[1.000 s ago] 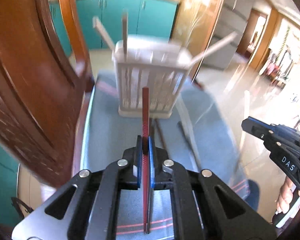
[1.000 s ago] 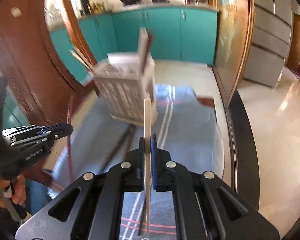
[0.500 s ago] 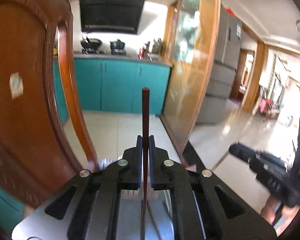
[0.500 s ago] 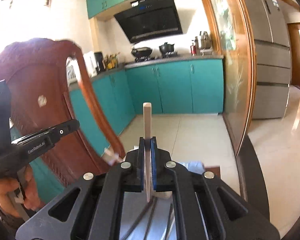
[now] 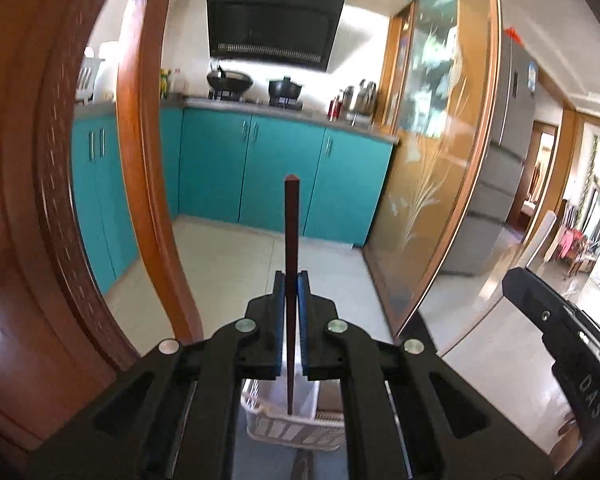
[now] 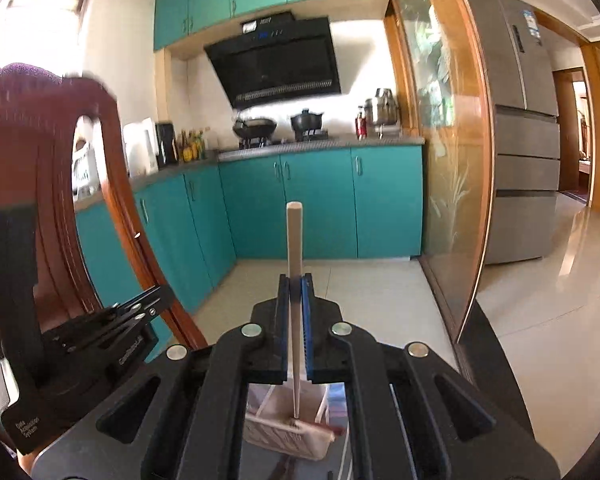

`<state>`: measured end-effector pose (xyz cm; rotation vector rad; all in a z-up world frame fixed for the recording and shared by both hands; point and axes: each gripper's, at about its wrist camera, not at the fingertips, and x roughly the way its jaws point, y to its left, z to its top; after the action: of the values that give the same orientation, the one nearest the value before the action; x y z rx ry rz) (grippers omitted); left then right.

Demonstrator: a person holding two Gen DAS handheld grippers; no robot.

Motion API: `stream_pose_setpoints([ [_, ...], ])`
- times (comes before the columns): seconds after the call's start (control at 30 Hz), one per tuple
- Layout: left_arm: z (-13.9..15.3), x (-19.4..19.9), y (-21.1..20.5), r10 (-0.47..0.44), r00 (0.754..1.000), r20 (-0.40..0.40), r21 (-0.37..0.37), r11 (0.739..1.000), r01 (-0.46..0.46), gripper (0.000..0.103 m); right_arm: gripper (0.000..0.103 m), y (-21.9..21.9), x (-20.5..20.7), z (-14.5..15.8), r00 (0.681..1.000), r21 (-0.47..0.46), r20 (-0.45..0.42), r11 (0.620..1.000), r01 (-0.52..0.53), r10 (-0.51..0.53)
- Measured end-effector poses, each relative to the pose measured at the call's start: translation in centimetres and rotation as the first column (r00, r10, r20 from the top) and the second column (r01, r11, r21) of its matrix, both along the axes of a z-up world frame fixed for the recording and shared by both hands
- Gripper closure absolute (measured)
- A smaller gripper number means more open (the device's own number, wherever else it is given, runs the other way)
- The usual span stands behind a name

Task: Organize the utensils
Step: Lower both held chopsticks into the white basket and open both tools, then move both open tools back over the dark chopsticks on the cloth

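My left gripper (image 5: 291,280) is shut on a dark red-brown chopstick (image 5: 291,240) that stands upright between the blue pads. Its lower tip hangs over the white slatted utensil holder (image 5: 288,428) seen low between the fingers. My right gripper (image 6: 295,282) is shut on a pale wooden chopstick (image 6: 294,248), also upright. Below it lies the same white holder (image 6: 284,440), with a pale stick leaning across its rim. The right gripper's body (image 5: 560,340) shows at the right edge of the left wrist view; the left gripper's body (image 6: 80,336) shows at the left in the right wrist view.
A carved wooden chair back (image 5: 40,200) stands close on the left. Teal kitchen cabinets (image 5: 260,168), a stove with pots and a range hood lie ahead. A glass-panelled wooden partition (image 5: 440,160) and a grey fridge (image 6: 520,140) are to the right.
Both grippers have risen and tipped upward with their chopsticks. The holder and blue mat, a second ago ahead in mid-frame, now sit low between the fingers; the kitchen fills the views.
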<state>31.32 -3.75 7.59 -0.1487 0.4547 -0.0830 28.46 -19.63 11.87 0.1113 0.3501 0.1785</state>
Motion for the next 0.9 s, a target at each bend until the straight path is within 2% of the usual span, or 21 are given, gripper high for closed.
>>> stream_pose_setpoints([
  [0.23,-3.0,-1.2,1.0,-0.028,0.999,-0.037,-0.01,1.0,0.028,0.096,0.096,0.4,-1.6,-3.1,0.998,0.008,-0.057,1.0,-0.027,0.028],
  [0.37,-3.2,-2.4,1.7,-0.036,0.999,-0.035,-0.035,0.999,0.035,0.095,0.095,0.3,-3.0,-2.9,0.999,-0.002,-0.042,1.0,-0.021,0.021],
  [0.53,-2.7,-4.1,1.5,-0.057,0.998,-0.011,-0.025,0.998,0.057,0.085,0.094,0.3,-5.9,-1.5,0.999,-0.017,0.008,0.999,-0.042,0.042],
  [0.57,-2.7,-4.7,1.4,-0.061,0.998,-0.005,-0.026,0.998,0.061,0.08,0.092,0.1,-6.8,-1.1,0.998,-0.011,0.025,0.999,-0.05,0.05],
  [0.7,-2.6,-7.4,1.3,-0.083,0.996,0.012,-0.034,0.996,0.083,0.074,0.076,-0.7,-10.9,0.1,0.992,0.008,0.093,0.996,-0.089,0.088],
  [0.73,-3.0,-8.3,1.3,-0.09,0.996,0.008,-0.023,0.996,0.09,0.071,0.075,-0.9,-11.9,0.1,0.99,0.009,0.102,0.995,-0.101,0.1],
  [0.83,-4.8,-10.1,0.7,-0.101,0.994,-0.027,0.014,0.995,0.102,0.063,0.071,-1.9,-14.7,-1.5,0.988,0.017,0.093,0.991,-0.13,0.127],
  [0.9,-8.0,-11.1,0.2,-0.112,0.988,-0.105,0.049,0.992,0.118,0.063,0.059,-2.5,-15.4,-4.0,0.99,0.016,0.031,0.991,-0.136,0.136],
])
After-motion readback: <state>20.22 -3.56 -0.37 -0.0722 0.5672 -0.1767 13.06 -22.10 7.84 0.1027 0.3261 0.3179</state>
